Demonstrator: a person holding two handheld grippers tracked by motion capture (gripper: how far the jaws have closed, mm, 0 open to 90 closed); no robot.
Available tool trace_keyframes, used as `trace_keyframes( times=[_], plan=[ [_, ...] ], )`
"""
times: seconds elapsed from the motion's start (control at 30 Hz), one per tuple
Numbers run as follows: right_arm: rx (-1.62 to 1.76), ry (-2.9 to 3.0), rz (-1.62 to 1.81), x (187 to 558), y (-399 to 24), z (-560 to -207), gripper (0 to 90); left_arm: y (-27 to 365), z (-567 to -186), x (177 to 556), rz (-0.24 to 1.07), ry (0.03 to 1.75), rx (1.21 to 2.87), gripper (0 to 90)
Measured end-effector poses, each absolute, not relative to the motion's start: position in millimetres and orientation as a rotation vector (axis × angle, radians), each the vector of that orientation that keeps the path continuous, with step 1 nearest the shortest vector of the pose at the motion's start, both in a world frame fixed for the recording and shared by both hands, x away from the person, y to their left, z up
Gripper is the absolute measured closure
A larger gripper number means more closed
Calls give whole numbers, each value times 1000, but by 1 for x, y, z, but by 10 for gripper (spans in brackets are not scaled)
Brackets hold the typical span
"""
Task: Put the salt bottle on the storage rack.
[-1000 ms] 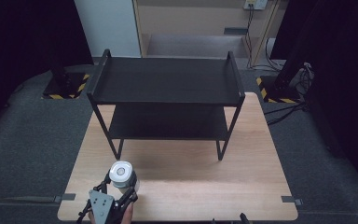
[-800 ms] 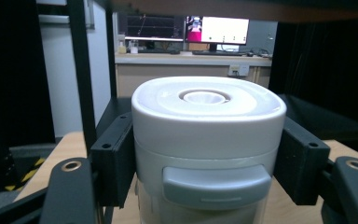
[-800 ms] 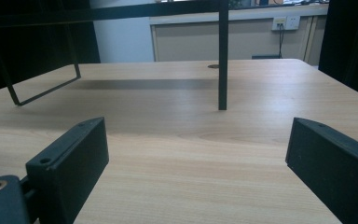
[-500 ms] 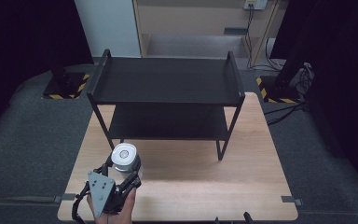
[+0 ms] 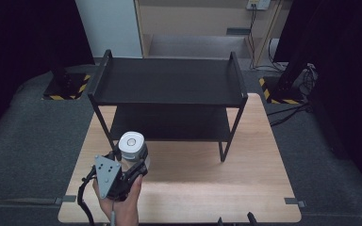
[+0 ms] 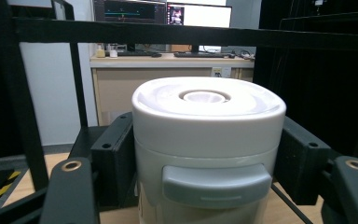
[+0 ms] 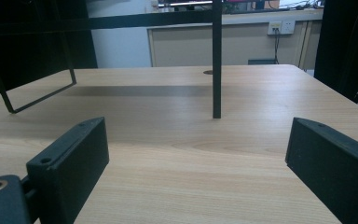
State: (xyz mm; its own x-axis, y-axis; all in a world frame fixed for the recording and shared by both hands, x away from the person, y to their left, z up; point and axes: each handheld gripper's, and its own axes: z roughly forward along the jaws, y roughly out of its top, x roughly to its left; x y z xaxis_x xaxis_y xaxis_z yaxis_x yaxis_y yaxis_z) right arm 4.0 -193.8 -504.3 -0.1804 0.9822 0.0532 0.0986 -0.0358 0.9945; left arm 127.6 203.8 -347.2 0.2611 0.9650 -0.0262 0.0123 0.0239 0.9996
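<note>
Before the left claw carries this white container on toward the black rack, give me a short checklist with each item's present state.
1. Grip: left claw is shut on the white container, a pad on either side. Ok.
2. Container upright, lid level in the left gripper view. Ok.
3. Container lifted off the wooden table: its base is hidden. Cannot tell.
4. Top shelf of the black rack is bare. Ok.
5. Lower shelf lies in shadow, and whether the container fits under the top shelf is unclear. Cannot tell.
6. Right claw is open, low over the table near a rack leg, apart from the container. Ok.
</note>
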Motion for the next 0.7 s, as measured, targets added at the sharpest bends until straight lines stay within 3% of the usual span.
trace_keyframes(
  times=[0.7],
  plan=[
    [1246, 1369, 1304, 17, -200, -502, 60, 207, -335, 202, 987, 1081, 1332, 306]
  ],
)
